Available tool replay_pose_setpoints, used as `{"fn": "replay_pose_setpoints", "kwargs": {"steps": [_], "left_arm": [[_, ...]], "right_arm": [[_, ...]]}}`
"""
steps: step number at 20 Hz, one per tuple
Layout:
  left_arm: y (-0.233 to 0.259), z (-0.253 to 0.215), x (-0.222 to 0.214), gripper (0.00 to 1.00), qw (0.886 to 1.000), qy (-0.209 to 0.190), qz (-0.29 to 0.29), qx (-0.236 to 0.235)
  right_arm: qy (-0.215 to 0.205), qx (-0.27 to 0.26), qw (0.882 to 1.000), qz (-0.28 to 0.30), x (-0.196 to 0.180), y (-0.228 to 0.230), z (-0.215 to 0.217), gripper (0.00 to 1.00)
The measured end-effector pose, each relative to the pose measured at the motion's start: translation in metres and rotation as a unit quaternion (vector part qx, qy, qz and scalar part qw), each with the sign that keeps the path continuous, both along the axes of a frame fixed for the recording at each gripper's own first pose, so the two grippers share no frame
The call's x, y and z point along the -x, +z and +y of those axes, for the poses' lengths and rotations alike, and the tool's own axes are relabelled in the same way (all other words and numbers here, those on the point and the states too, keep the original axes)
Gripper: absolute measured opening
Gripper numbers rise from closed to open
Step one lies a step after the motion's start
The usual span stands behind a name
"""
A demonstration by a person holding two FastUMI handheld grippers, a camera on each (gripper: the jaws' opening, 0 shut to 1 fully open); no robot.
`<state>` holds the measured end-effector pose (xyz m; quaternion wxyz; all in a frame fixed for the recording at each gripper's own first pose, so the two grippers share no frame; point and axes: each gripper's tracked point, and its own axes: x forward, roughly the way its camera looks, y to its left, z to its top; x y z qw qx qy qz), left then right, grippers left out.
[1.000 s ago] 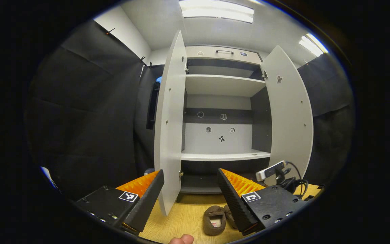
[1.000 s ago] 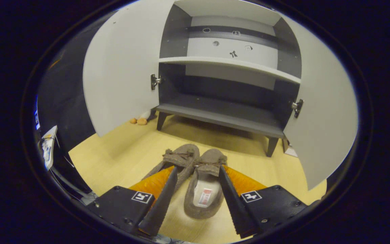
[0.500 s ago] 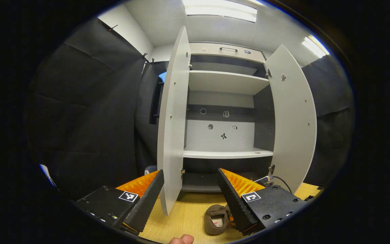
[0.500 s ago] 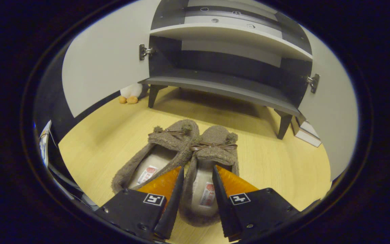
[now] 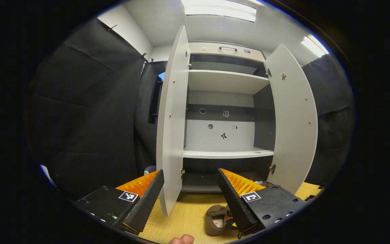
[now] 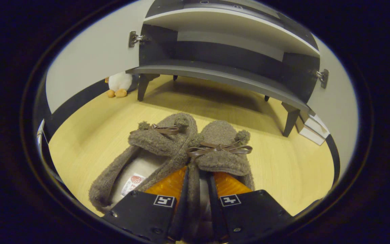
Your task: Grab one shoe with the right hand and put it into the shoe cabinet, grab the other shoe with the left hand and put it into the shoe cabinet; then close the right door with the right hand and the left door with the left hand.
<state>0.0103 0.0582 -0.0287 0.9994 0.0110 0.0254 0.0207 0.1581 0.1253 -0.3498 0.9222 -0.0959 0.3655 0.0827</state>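
Two brown fuzzy slippers with bows lie side by side on the wooden floor in front of the open shoe cabinet [image 6: 215, 76]. In the right gripper view my right gripper [image 6: 196, 195] is shut on the inner side wall of the right slipper [image 6: 220, 149], one finger inside it and one outside. The left slipper [image 6: 147, 159] rests against it, untouched. In the left gripper view my left gripper [image 5: 190, 200] is held open higher up, facing the cabinet [image 5: 225, 154], with nothing between its fingers; a slipper [image 5: 215, 217] lies on the floor below, partly behind the right finger.
Both cabinet doors stand wide open, the left door [image 5: 173, 118] and the right door [image 5: 295, 115]. A plush toy [image 6: 118, 84] sits on the floor by the cabinet's left leg. A white box [image 6: 311, 127] lies near the right leg. A fingertip [image 5: 181, 239] shows at the bottom edge.
My right gripper came down onto the right slipper and shut on its inner side wall. The left gripper has hardly moved.
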Motion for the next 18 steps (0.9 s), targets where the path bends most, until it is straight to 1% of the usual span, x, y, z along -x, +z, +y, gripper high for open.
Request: {"fn": "replay_pose_setpoints", "kwargs": {"steps": [2, 3, 6, 7, 9, 12, 15, 17, 18], "left_arm": [[-0.002, -0.001, 0.000, 0.95, 1.000, -0.002, 0.002, -0.002], [-0.002, 0.000, 0.000, 0.95, 1.000, -0.002, 0.003, -0.003], [-0.004, 0.000, 0.000, 0.95, 1.000, -0.001, 0.006, -0.002], [-0.005, 0.000, 0.000, 0.95, 1.000, -0.002, 0.008, -0.001], [-0.007, -0.001, 0.000, 0.95, 1.000, -0.003, 0.010, -0.003], [-0.009, -0.007, 0.000, 0.95, 1.000, -0.010, 0.011, 0.000], [-0.010, -0.018, -0.001, 0.95, 1.000, -0.022, 0.010, 0.004], [-0.011, -0.026, -0.002, 0.95, 0.999, -0.031, 0.009, 0.005], [-0.012, -0.029, -0.001, 0.95, 0.999, -0.034, 0.009, 0.005]], "right_arm": [[0.001, 0.005, 1.000, -0.011, -0.001, 0.003, 0.000, 0.22], [0.003, 0.005, 1.000, -0.014, 0.000, 0.001, 0.001, 0.18], [0.003, -0.027, 0.999, -0.023, 0.001, 0.009, 0.002, 0.06], [0.000, -0.035, 0.999, -0.033, 0.000, 0.016, -0.001, 0.06], [-0.006, -0.032, 0.997, -0.070, -0.002, 0.037, -0.014, 0.05], [0.005, -0.023, 0.994, -0.108, 0.006, 0.071, -0.028, 0.05], [0.019, -0.002, 0.988, -0.151, 0.014, 0.122, -0.041, 0.05], [0.016, 0.002, 0.985, -0.172, 0.013, 0.161, -0.047, 0.04], [0.014, -0.002, 0.983, -0.182, 0.012, 0.185, -0.049, 0.05]]}}
